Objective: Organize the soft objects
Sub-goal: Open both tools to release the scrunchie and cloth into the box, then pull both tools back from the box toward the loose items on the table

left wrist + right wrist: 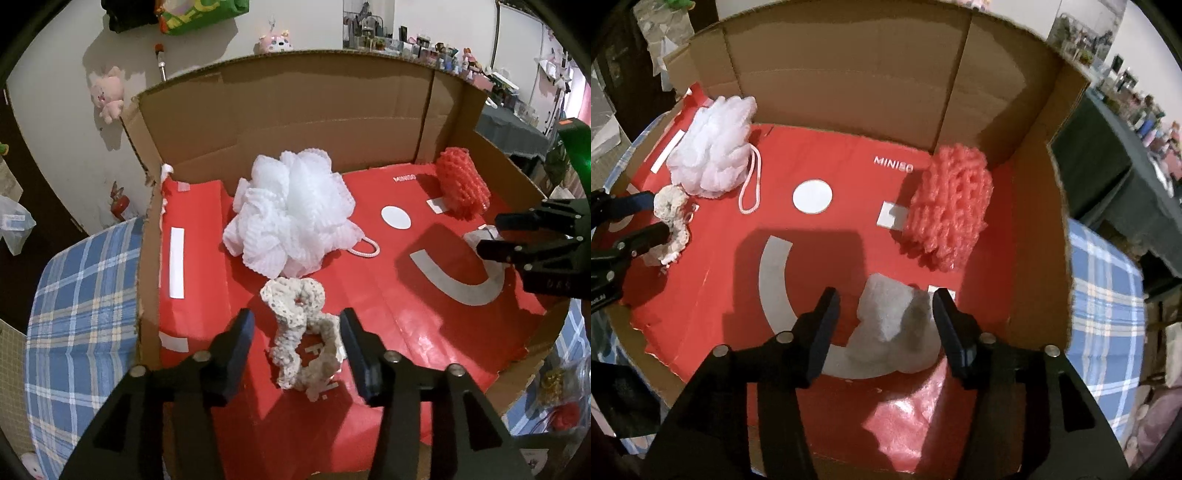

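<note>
Cardboard walls all round, so everything sits in a shallow box [295, 110] lined with a red shopping bag [369, 314]. Going left to right: the left gripper [295, 328] is wide open, jaws spread either side of a beige crocheted scrunchie [295, 332] lying twisted on the liner. From its own camera neither jaw seems to touch it yet, though the right wrist view makes it look close, so I wouldn't swear to it. Just behind the scrunchie is the big white mesh bath pouf [291, 210], its cord loop [751, 181] trailing toward the middle. Over on the right the red-pink foam net [949, 210] is tucked near the back corner. Nearest on that side, the right gripper [884, 321] is also open, straddling a white crumpled soft lump [894, 325], maybe a sponge or wad of cloth, can't tell.

My take: both hands look set up to pinch. For the scrunchie, I'd go lower so the jaws catch the thick bunched part, not a loose loop that'll slip out. Close slowly, since the glossy liner could lift with it. Same for the white lump: squeeze across the middle.
</note>
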The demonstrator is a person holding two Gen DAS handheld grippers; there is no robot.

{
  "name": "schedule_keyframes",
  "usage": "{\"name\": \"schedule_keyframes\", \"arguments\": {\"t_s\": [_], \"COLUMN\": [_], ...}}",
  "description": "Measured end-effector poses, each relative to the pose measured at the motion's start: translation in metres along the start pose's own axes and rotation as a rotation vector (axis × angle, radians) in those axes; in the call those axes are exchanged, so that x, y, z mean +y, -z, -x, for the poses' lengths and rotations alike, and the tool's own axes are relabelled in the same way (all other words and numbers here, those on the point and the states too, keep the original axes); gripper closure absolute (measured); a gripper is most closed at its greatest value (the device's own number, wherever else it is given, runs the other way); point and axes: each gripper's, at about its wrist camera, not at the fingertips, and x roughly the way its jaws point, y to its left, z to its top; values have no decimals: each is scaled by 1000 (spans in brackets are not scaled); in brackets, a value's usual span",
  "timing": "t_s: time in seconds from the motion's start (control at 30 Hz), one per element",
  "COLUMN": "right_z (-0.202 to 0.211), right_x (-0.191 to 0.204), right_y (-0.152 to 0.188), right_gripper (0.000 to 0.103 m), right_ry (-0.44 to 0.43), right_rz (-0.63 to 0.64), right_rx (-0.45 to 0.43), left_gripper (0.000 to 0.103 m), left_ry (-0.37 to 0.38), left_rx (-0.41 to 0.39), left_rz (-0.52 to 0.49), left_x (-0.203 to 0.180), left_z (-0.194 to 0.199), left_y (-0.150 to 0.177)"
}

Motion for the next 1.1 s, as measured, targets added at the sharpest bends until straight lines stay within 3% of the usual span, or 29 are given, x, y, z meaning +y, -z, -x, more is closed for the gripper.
{"name": "schedule_keyframes", "arguments": {"t_s": [0.23,0.33,0.5,0.6,1.1], "right_z": [31,48,87,109,228], "right_x": [10,17,18,15,53], "right_y": [5,9,21,30,137], "right_gripper": [46,38,37,27,19], "right_ry": [-23,-4,18,0,-13], "right_rz": [-3,18,18,-6,6], "right_rx": [-47,-85,-152,-196,-496], "left_gripper": [33,27,18,11,0], "left_ry": [18,29,41,36,39], "left_rx": [-64,-107,-191,-256,-506], "left_rz": [21,26,59,68,132], "left_x": [-5,-7,-14,-20,-62], "left_z": [31,47,85,109,221], "left_y": [7,9,17,25,101]}}
